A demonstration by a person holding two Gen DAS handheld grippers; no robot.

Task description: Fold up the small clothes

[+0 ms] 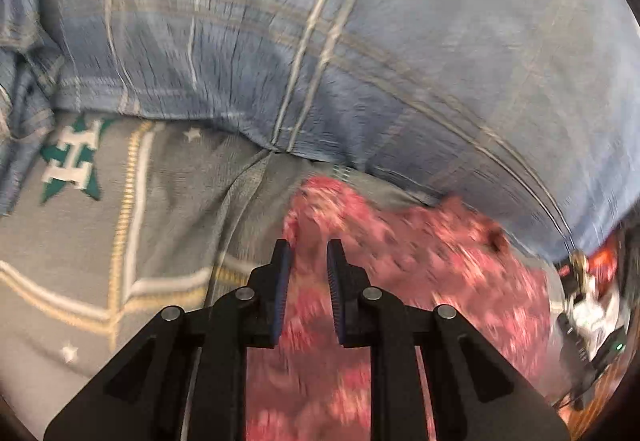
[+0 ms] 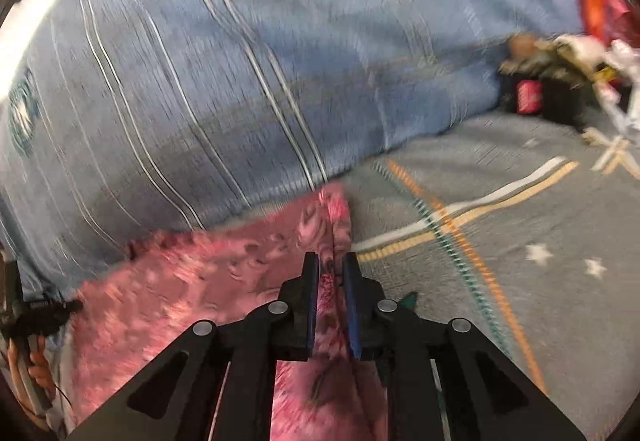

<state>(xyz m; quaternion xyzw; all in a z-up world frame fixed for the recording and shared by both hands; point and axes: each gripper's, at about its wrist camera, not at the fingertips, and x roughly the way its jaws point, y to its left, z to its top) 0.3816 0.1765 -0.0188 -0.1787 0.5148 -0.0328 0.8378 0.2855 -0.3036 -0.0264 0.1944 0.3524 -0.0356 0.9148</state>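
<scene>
Jaws of both grippers clenched on pink garment [image 1: 400, 261]; green star emblem [image 1: 74, 157] only in left view.

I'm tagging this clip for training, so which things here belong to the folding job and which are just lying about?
Part of the job:
- pink floral garment
- left hand-held gripper, closed on its cloth
- right hand-held gripper, closed on its cloth

Just lying about:
- blue striped bedding
- grey patterned bedspread
- blurred clutter at the far edge
</scene>
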